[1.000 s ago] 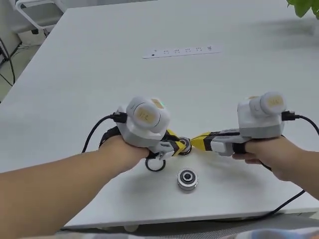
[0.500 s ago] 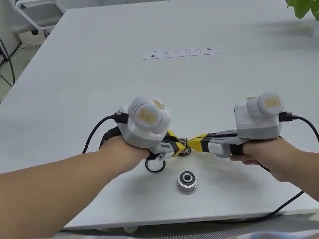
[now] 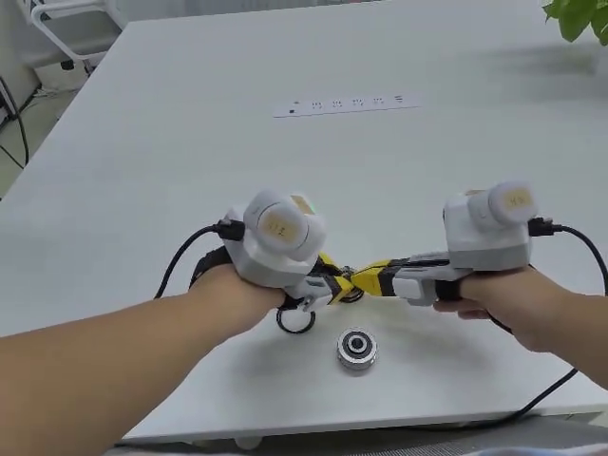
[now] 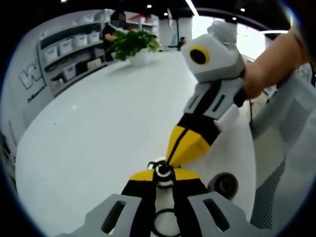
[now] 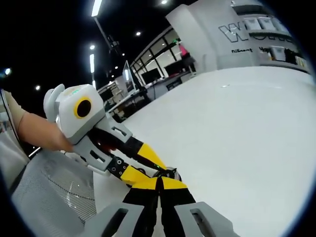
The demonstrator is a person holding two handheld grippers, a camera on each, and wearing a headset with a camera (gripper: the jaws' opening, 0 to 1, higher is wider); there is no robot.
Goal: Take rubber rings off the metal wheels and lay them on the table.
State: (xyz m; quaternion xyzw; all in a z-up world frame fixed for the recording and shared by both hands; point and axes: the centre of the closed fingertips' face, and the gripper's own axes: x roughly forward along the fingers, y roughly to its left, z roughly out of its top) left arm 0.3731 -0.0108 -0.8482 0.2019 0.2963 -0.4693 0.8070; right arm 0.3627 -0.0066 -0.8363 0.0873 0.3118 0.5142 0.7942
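Note:
My left gripper (image 3: 339, 281) (image 4: 163, 177) is shut on a small metal wheel (image 3: 351, 289) (image 4: 163, 169) and holds it just above the white table (image 3: 190, 142). The right gripper (image 3: 367, 275) (image 5: 160, 181) points at it from the right with its yellow jaws shut, their tips against the wheel's (image 5: 170, 173) rim. Whether they pinch the wheel's rubber ring is hidden. A loose black rubber ring (image 3: 296, 320) lies on the table under the left gripper. A second wheel (image 3: 356, 348) (image 4: 223, 183), black ring still around it, lies flat nearer the front edge.
A white power strip (image 3: 347, 103) lies across the table farther back. A green plant (image 3: 578, 14) stands at the far right corner. Black cables trail from both grippers toward the table's front edge (image 3: 380, 420).
The right gripper has moved left until its tips meet the wheel held in the left gripper. The left gripper, the loose ring and the second wheel have stayed put.

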